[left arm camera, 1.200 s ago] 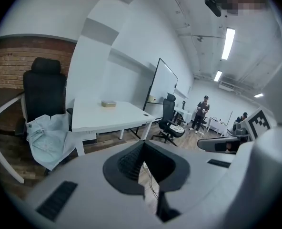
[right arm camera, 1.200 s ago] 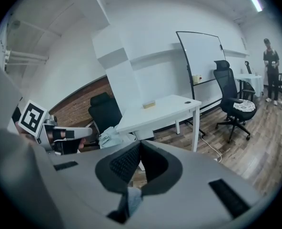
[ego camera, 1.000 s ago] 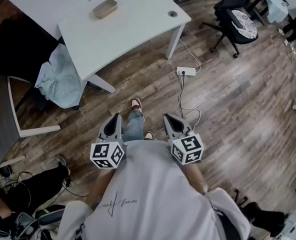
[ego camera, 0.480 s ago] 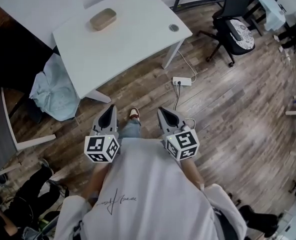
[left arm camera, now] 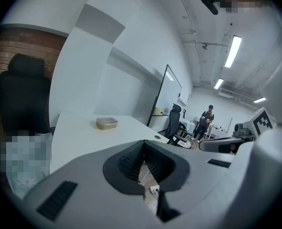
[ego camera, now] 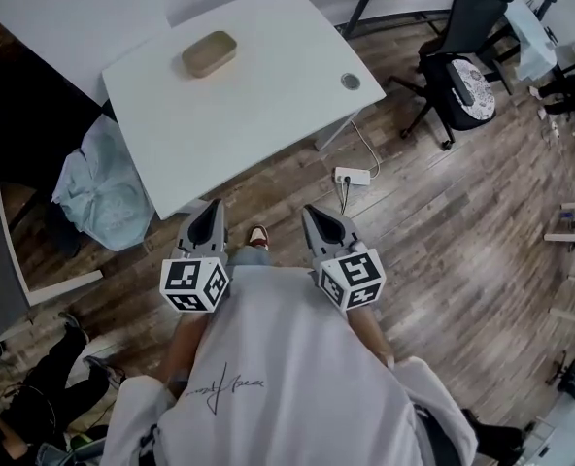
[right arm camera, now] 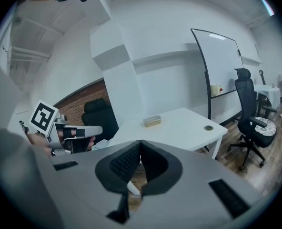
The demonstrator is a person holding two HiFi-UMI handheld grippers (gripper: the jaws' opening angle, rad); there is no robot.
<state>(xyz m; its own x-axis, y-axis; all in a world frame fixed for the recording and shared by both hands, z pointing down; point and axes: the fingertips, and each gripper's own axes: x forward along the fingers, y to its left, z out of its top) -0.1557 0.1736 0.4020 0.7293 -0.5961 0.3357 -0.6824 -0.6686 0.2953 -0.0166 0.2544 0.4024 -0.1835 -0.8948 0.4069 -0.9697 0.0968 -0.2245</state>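
- While it hovers off the desk's [ego camera: 268, 105] near edge, your left gripper [ego camera: 209, 209] is closed, empty.
- Your right gripper [ego camera: 316, 212]: jaws together, empty.
- Box [ego camera: 209, 53] lies by the far edge.

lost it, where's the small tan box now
In the head view the small tan box lies on the white table, toward its far left, ahead of the left tongs.

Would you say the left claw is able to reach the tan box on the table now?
Probably not from here: the tan box lies by the far edge of the white table, while the left claw hangs shut at its near edge. Bare tabletop lies between.
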